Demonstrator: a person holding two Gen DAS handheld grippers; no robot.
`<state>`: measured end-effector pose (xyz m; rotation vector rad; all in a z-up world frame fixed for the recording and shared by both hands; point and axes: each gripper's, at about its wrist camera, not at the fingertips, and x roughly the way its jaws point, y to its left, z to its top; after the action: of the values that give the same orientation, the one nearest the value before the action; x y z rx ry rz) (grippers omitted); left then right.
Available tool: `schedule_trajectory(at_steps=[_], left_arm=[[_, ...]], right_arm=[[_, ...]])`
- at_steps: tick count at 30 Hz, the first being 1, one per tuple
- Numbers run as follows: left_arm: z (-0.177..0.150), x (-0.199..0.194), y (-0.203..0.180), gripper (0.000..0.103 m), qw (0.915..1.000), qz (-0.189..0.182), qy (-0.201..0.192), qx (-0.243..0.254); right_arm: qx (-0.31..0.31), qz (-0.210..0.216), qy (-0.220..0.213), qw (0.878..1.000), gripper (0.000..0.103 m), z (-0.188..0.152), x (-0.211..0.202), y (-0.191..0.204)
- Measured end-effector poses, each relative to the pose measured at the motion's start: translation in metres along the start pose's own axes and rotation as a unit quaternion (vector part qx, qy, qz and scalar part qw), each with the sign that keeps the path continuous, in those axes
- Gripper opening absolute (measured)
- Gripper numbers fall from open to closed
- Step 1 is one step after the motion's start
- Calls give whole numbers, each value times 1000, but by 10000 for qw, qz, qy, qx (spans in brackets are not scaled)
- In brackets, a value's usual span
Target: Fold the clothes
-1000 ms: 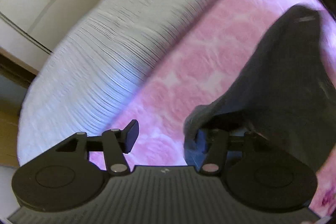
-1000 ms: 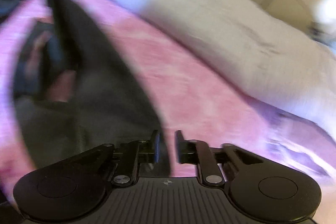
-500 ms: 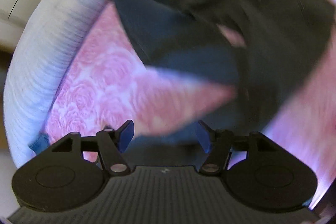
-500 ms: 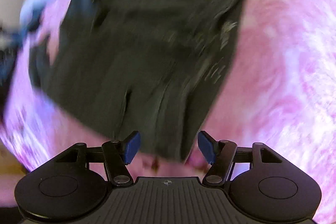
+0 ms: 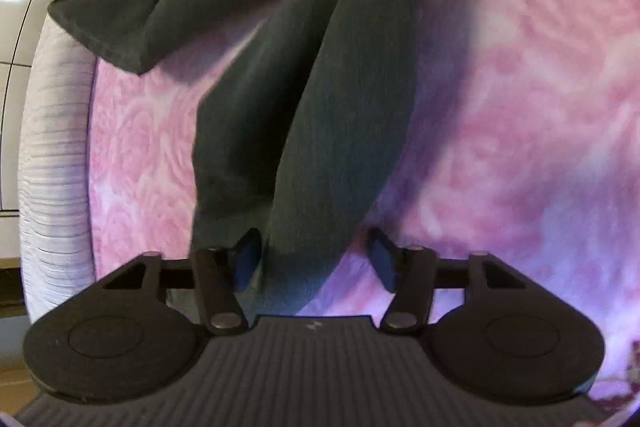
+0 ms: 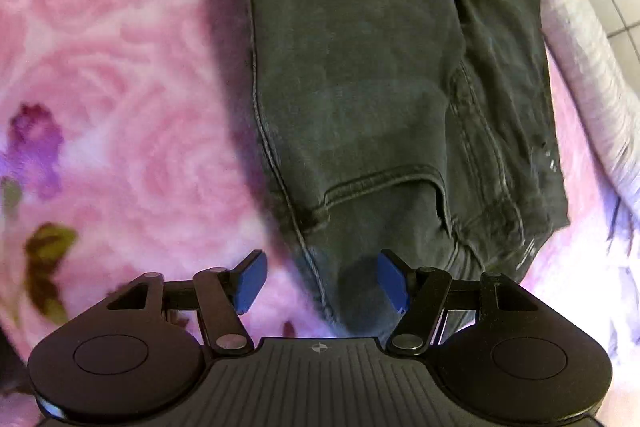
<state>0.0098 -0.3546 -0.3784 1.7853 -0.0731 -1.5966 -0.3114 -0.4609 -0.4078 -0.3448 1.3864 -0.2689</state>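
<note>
The dark jeans [image 6: 360,87] lie on the pink rose-patterned blanket [image 6: 120,87], doubled over on themselves, with the waistband and pocket seam at the near end in the right wrist view and the legs running far. In the left wrist view the legs [image 5: 304,107] stretch from near to far, and one hem end [image 5: 120,23] lies out to the far left, close to the pale grey quilted bedding [image 5: 52,147] at the blanket's edge. The garment is partly folded but loose: layers are offset and the far-left hem is not squared with the rest. To fold well from this state, take the cloth at an edge or corner through all layers, keep both grips level, and lay the fabric down flat so that seams align and no ridge is trapped. The left gripper [image 5: 312,259] sits low over the near end of a leg, jaws wide apart, holding nothing; the fabric lies between and under them. The right gripper [image 6: 320,279] sits low over the waistband end, jaws likewise wide apart and empty, its right pad [image 6: 392,279] over the denim, its left pad [image 6: 250,279] over the blanket.
</note>
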Motion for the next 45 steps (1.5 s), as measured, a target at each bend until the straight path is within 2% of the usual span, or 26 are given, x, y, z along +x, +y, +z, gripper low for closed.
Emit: schedule_trajectory(at_steps=[2,4,5,6,9,17,21,24,30,32,34,36,37,39,42,45], left_arm=[[-7,-2,3,17,9996,199,-67,-214],[-11,-9,4,12,9980,422,-127,-447],[-13,-13,3,11,9970,534,-139,-551],[-15,-18,0,11,9960,624,-122,-632],[-17,-36,-17,11,9936,768,-62,-827],[-17,-75,-83,7,9877,1372,156,-730],[-17,-79,-121,7,9800,1908,131,-556],[-17,-82,-150,7,9723,2295,116,-433],[-27,-94,-201,7,9596,2795,59,-314],[-32,-103,-215,7,9607,2739,64,-444],[-35,-116,-226,11,9676,2432,51,-682],[-38,-133,-237,22,9735,2172,-132,-702],[-41,-142,-243,24,9767,2000,-221,-740],[-50,-160,-247,35,9815,1607,-416,-959],[-68,-186,-244,42,9807,1288,-733,-1273],[-79,-193,-222,47,9738,1363,-862,-1603]], right_arm=[[-2,-73,-44,10000,63,1,4,-2],[65,-94,-78,9999,39,2,4,-7],[77,-130,-102,9998,18,2,4,-8],[87,-173,-128,9997,11,3,4,-7],[259,-170,-272,9992,6,-2,3,-8],[392,-460,-1030,9928,5,-38,-30,0],[283,-844,-1273,9879,5,-62,-49,9],[255,-1118,-1404,9834,4,-72,-38,15],[346,-1636,-1642,9721,4,-87,-26,53],[386,-1859,-1705,9669,4,-94,-35,67],[576,-1877,-1658,9664,4,-102,-45,80],[568,-1907,-1529,9680,4,-111,-55,95],[550,-1962,-1470,9679,4,-115,-59,100],[623,-2076,-1340,9670,5,-123,-64,107],[708,-2167,-1212,9661,5,-125,-65,118],[640,-2224,-1086,9668,6,-117,-60,128]])
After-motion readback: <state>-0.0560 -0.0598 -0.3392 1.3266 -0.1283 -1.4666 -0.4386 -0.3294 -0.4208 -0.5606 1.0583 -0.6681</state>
